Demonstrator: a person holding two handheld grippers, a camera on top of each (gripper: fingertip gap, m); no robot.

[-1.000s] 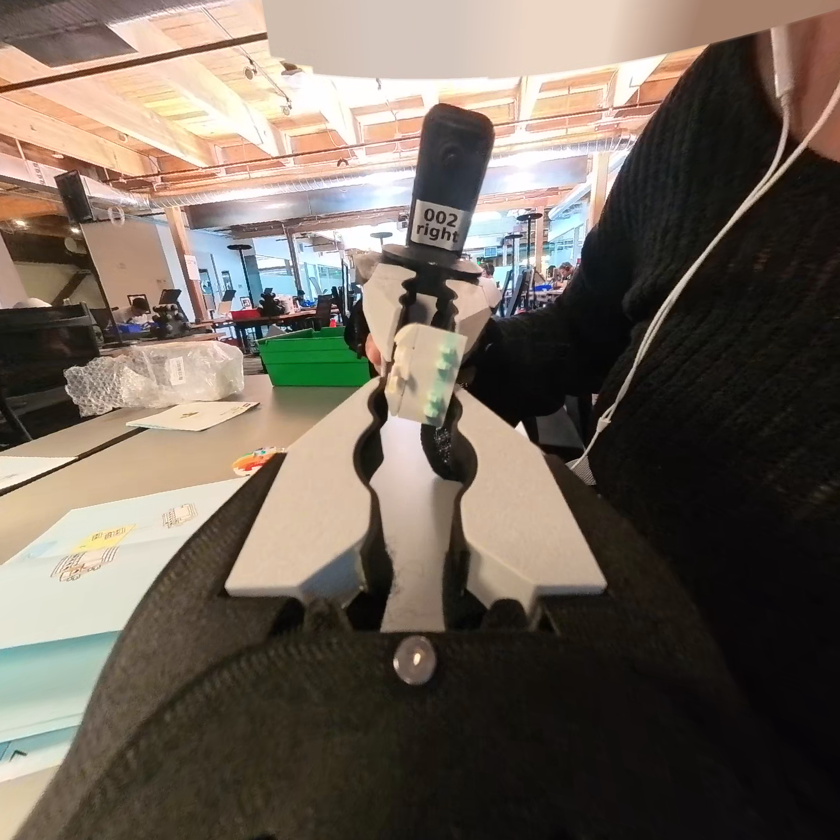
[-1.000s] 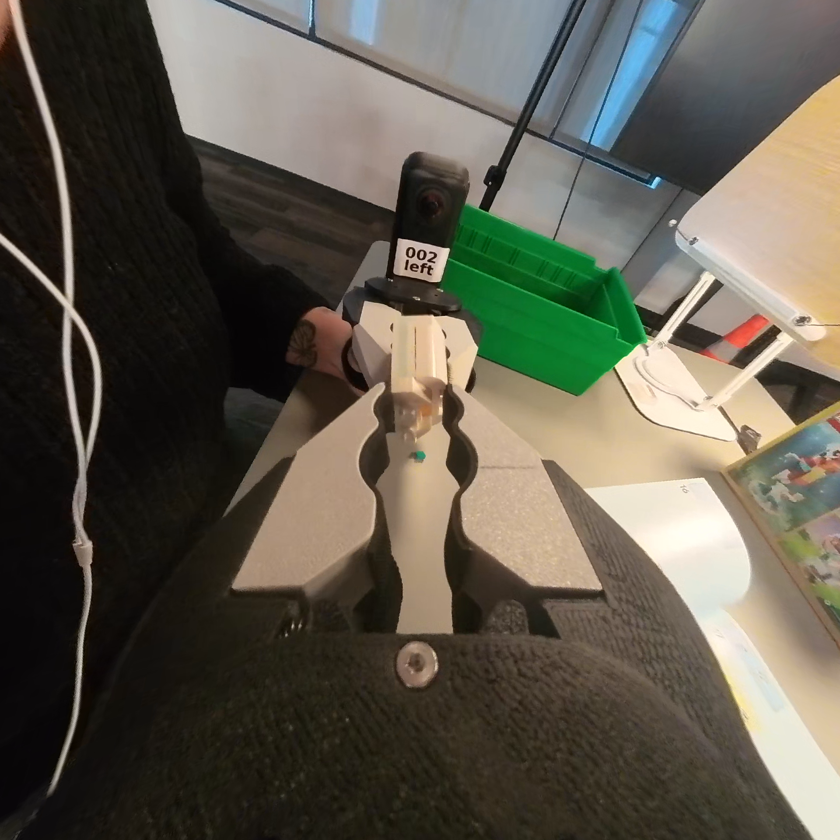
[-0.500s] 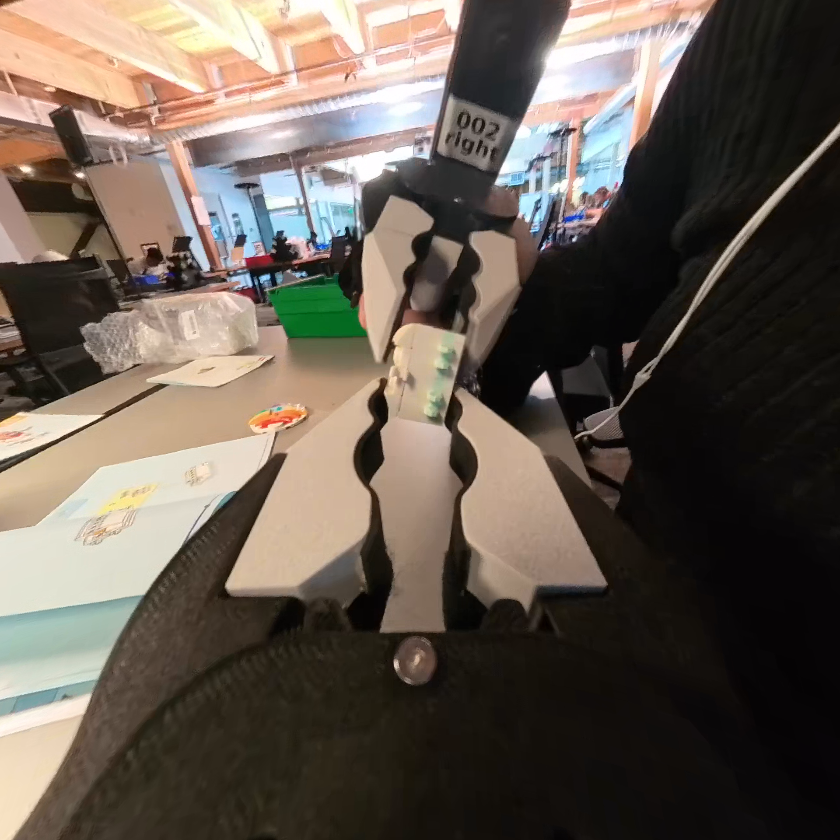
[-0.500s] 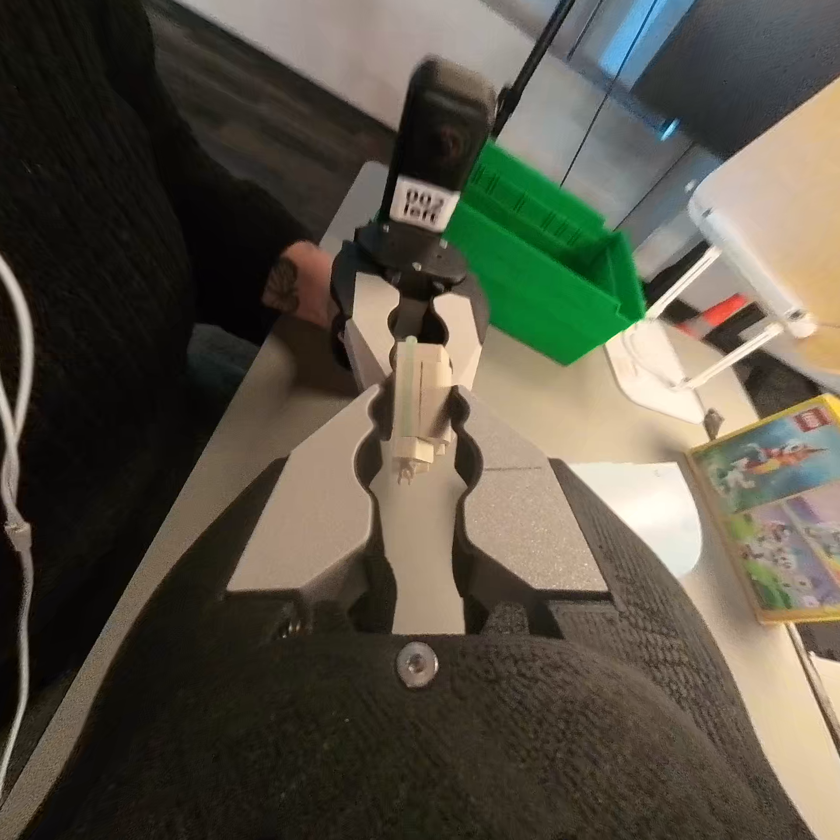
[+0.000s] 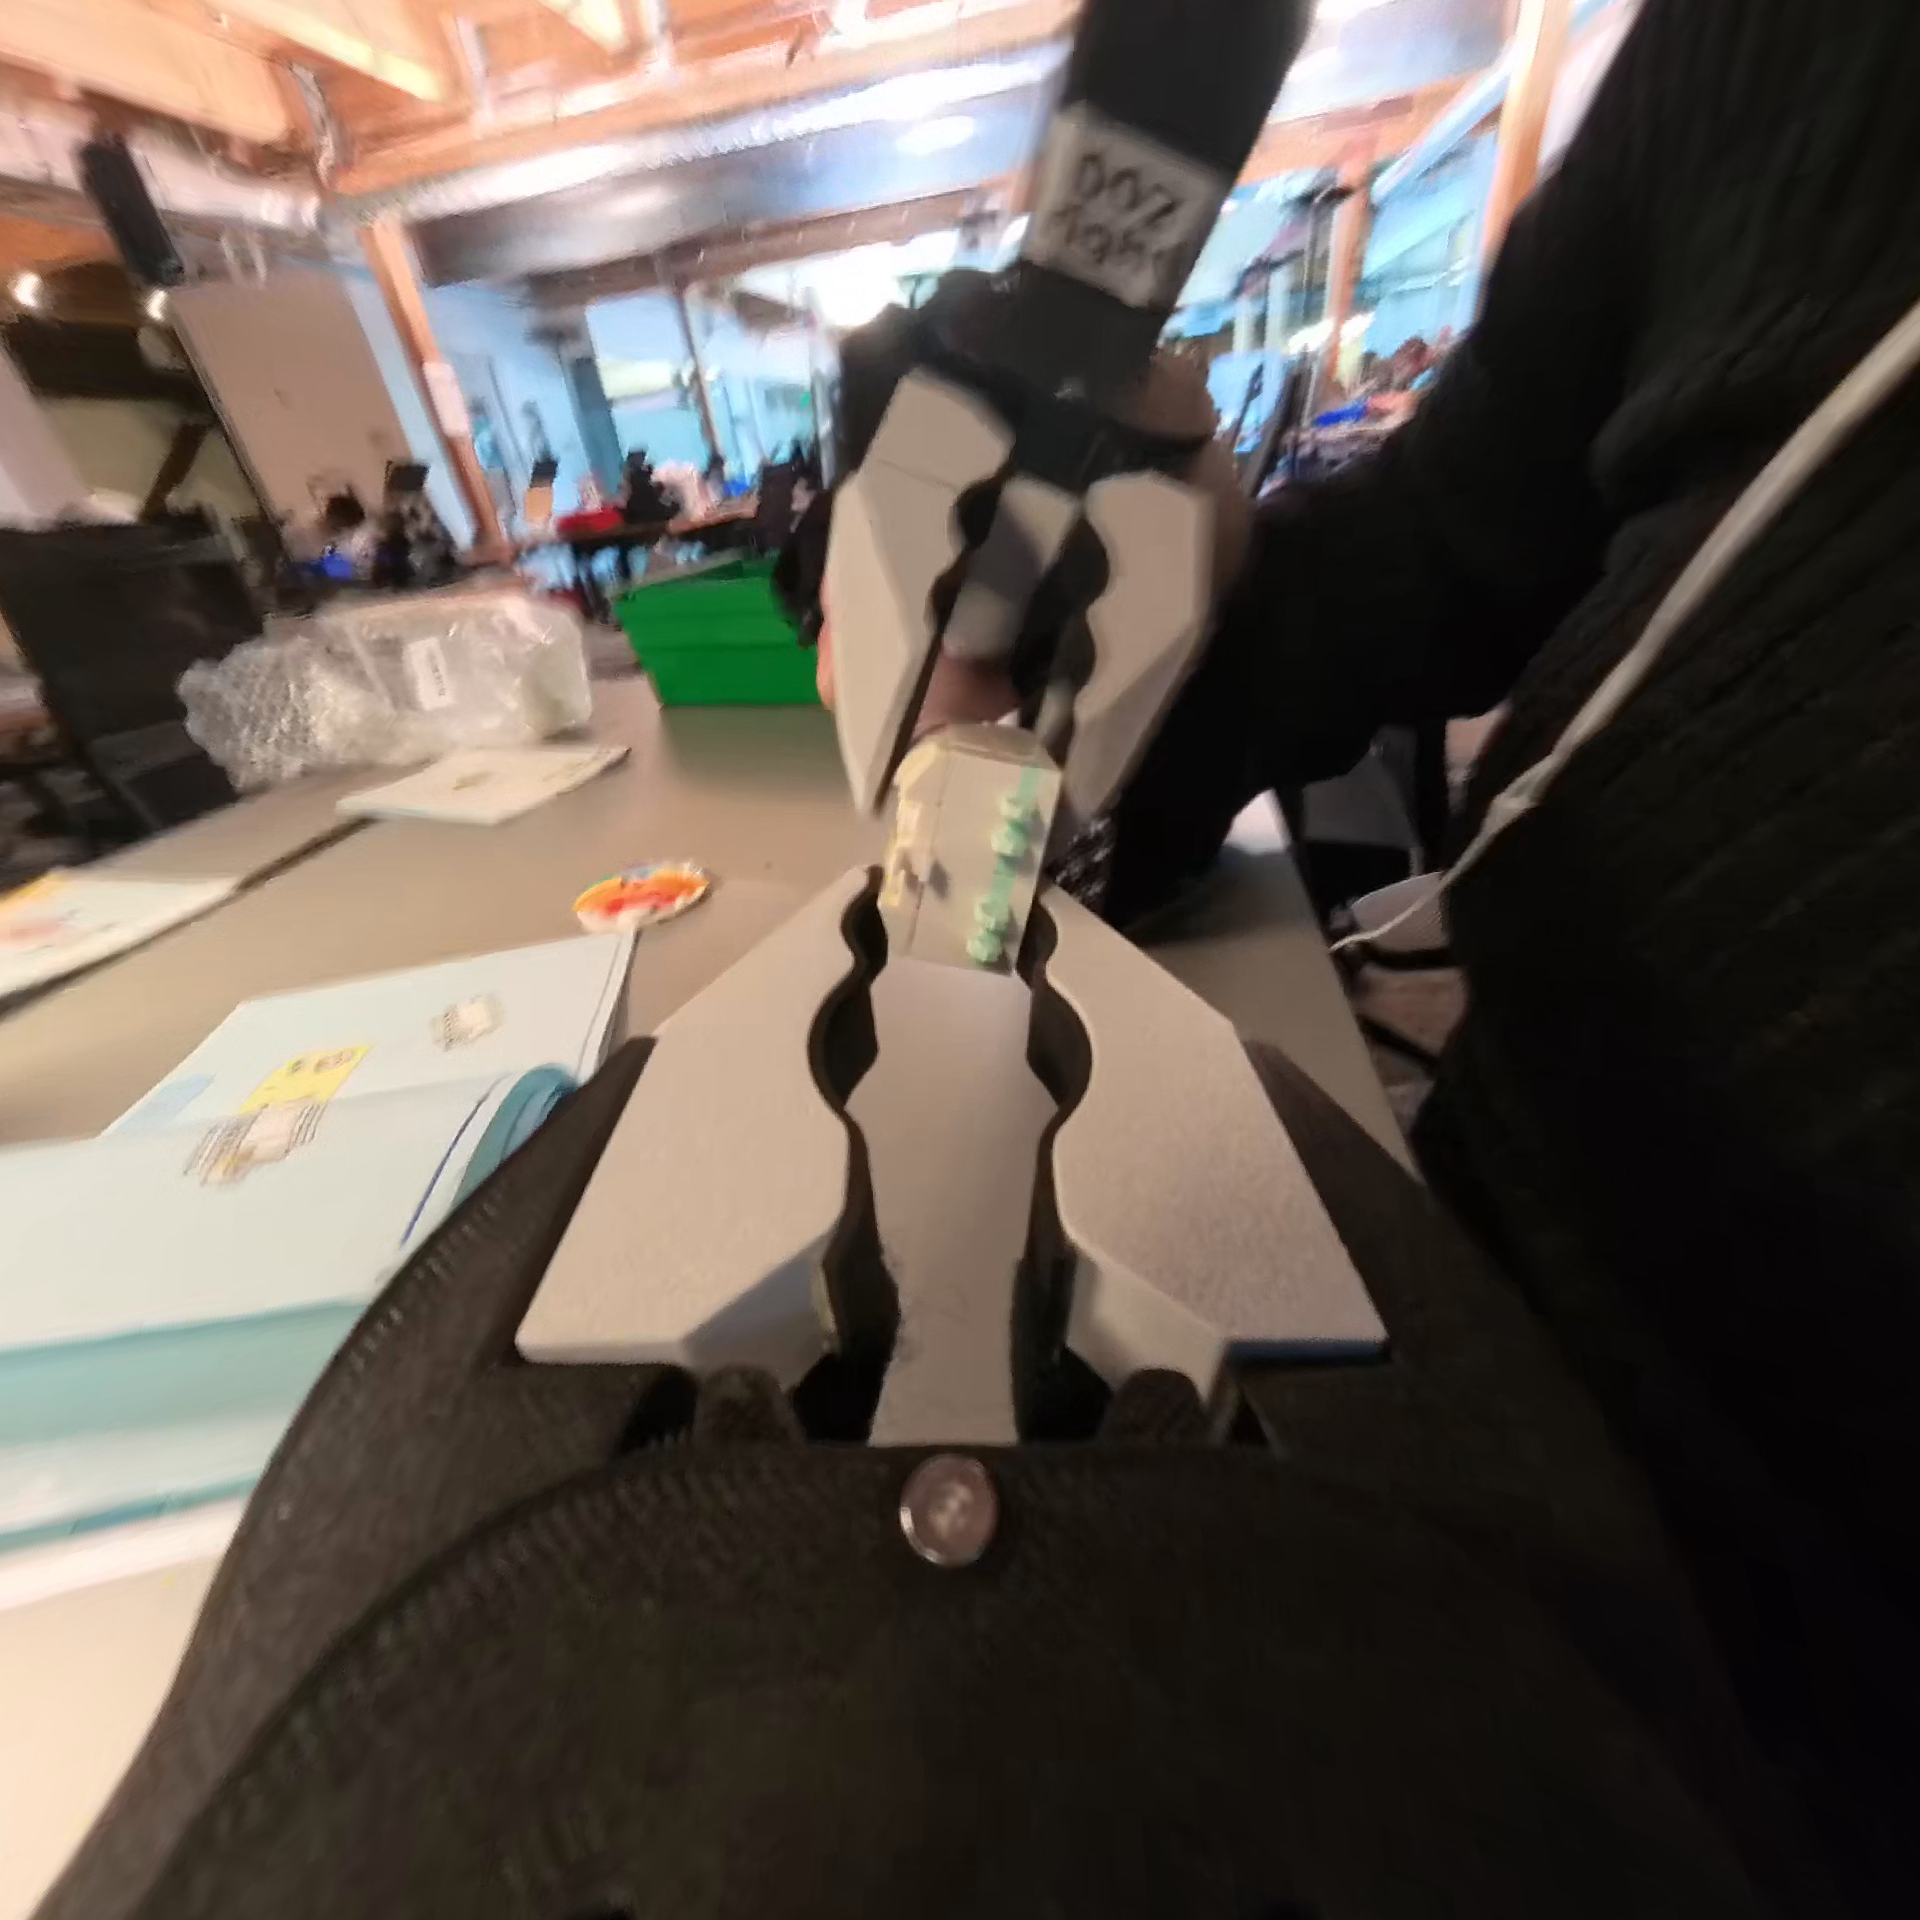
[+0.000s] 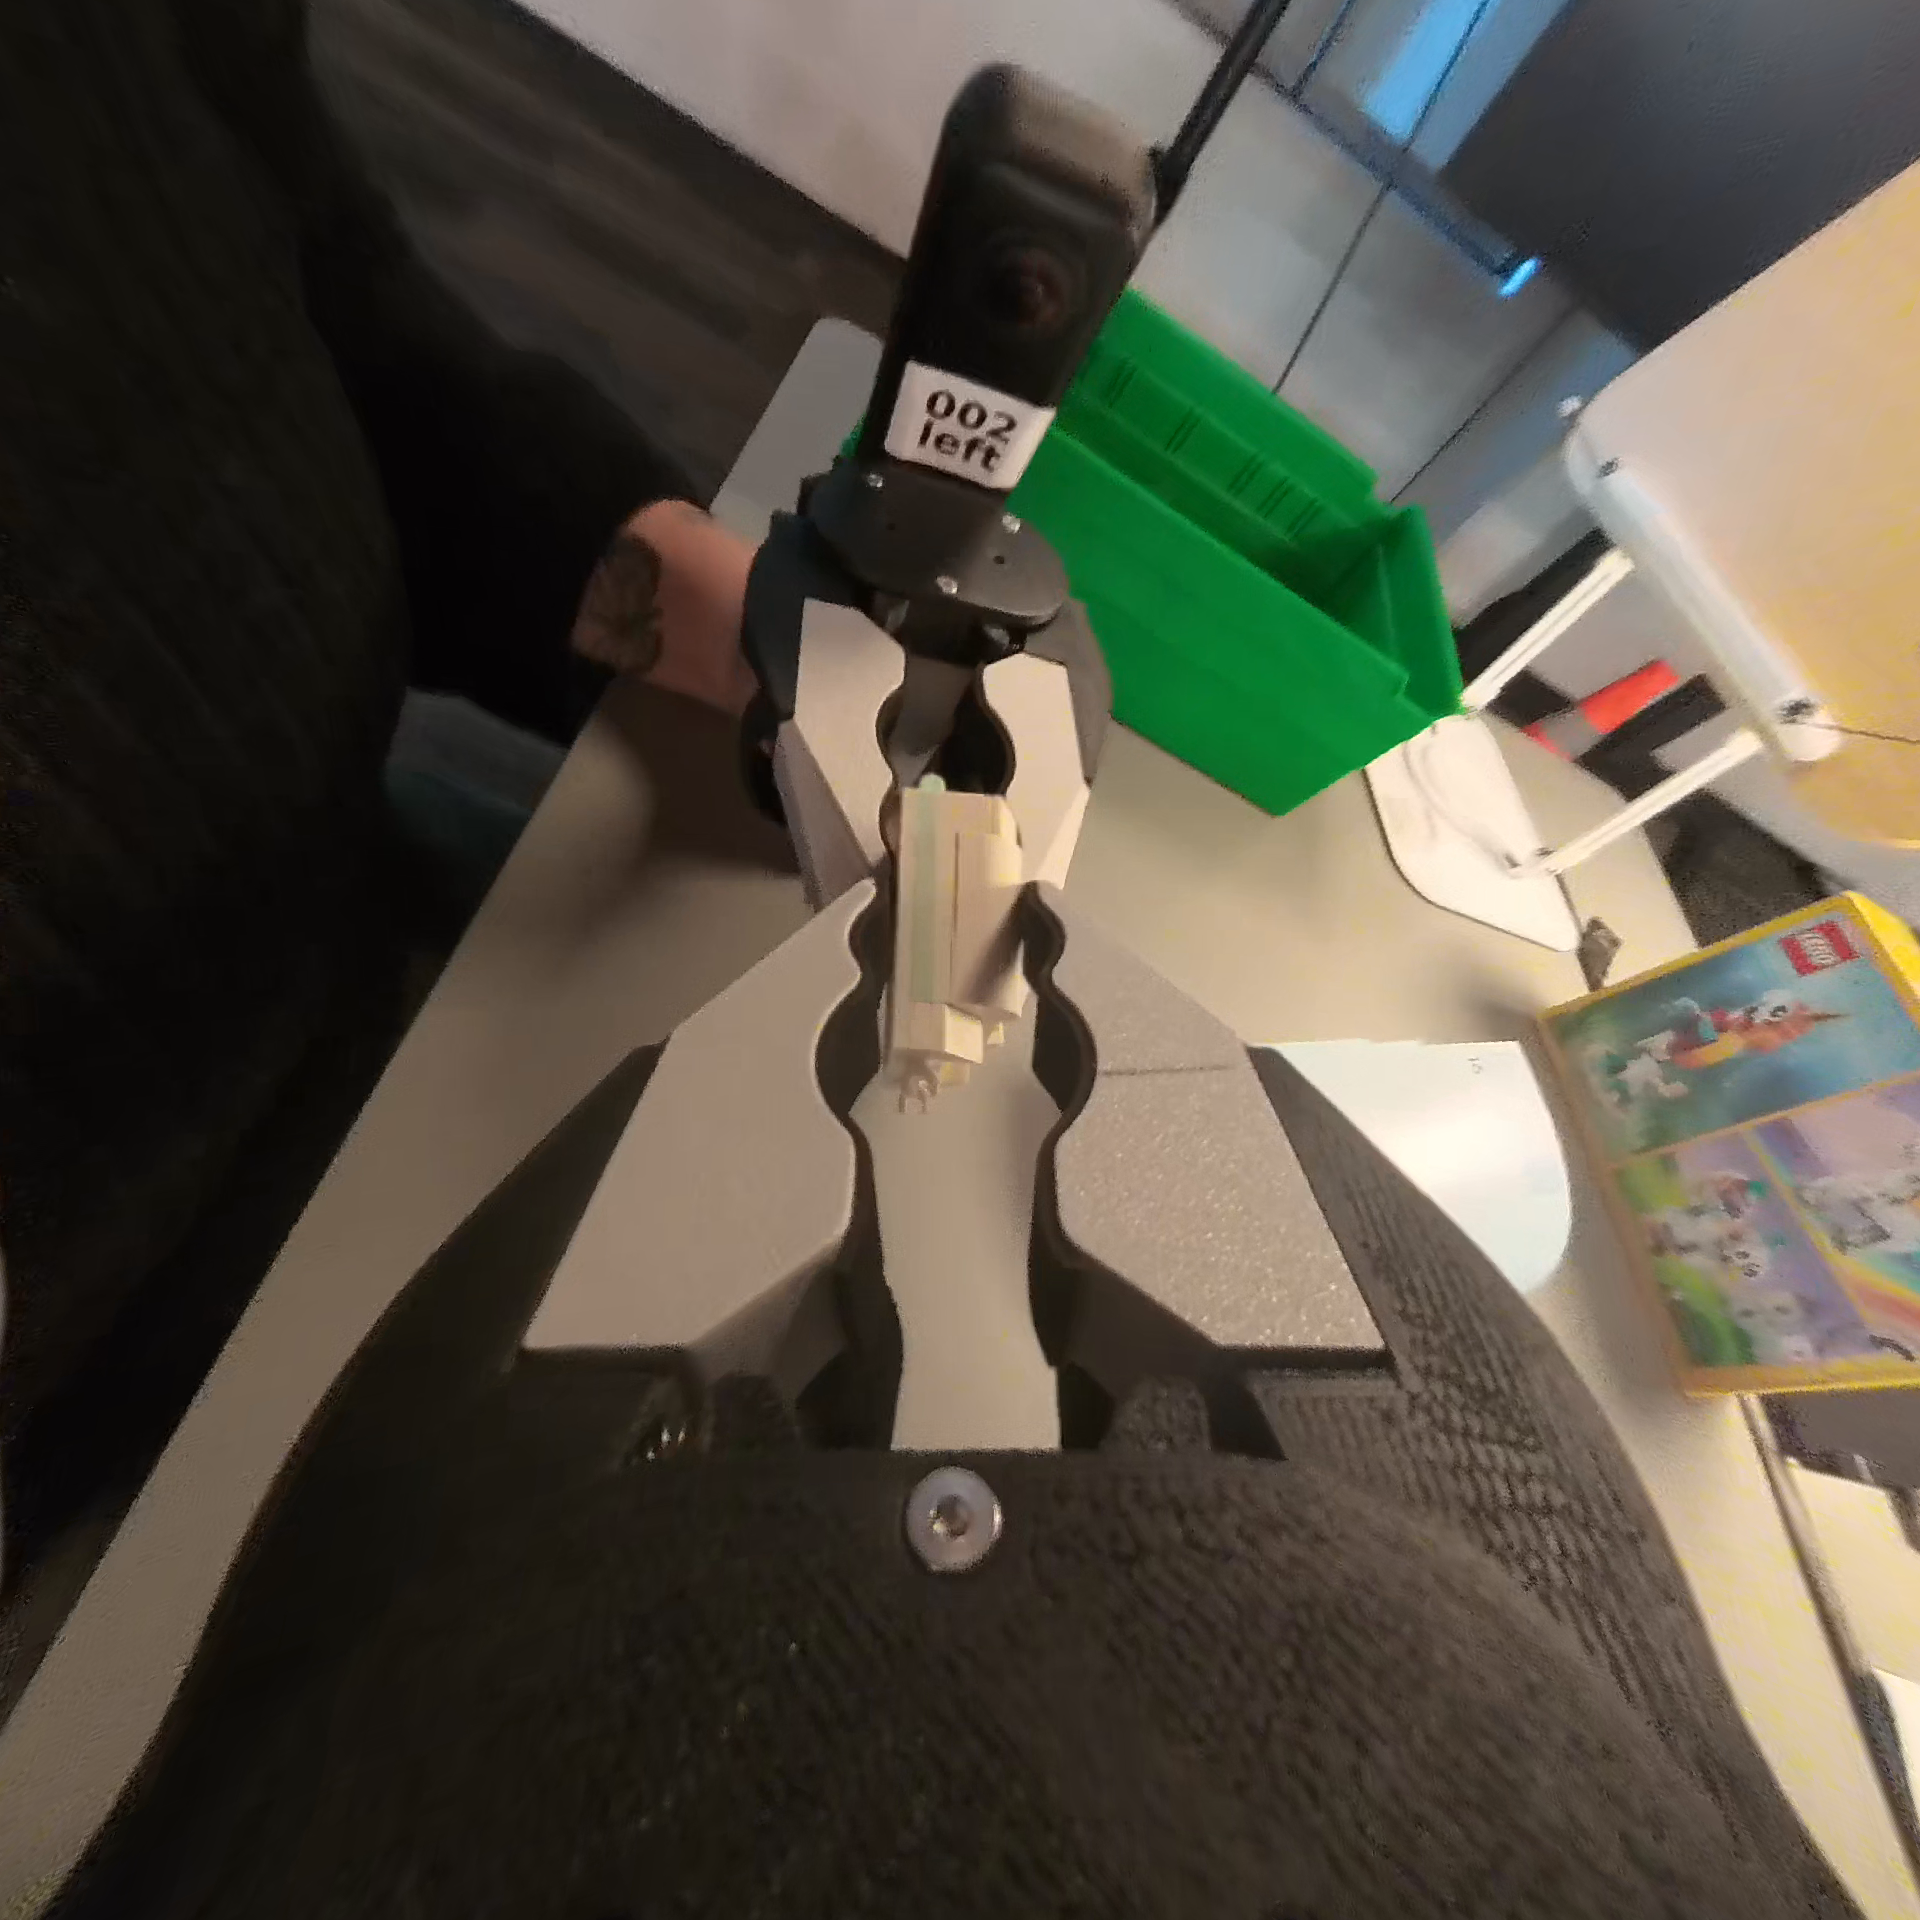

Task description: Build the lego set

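Note:
A small white lego assembly [image 5: 971, 831] with mint-green studs is held in the air between the two grippers, which face each other tip to tip. My left gripper [image 5: 956, 904] is shut on its near end. My right gripper [image 6: 956, 899] is shut on the assembly [image 6: 951, 935], which reaches well in between its fingers. The right gripper also shows in the left wrist view [image 5: 982, 805], tilted down from above. The left gripper also shows in the right wrist view [image 6: 951, 852]. The left view is blurred.
A grey table [image 5: 727, 831] holds an open instruction booklet [image 5: 312, 1122], a round colourful disc [image 5: 641, 894], a bubble-wrap bag [image 5: 384, 675], a green bin [image 6: 1247, 623], a lego box [image 6: 1745, 1132] and a white stand base [image 6: 1486, 852]. The person's black sweater [image 5: 1662, 935] is close by.
The two grippers have come closer together and tilted. The assembly now sits deeper between the right gripper's fingers. The small green piece seen at the right gripper's tips no longer shows.

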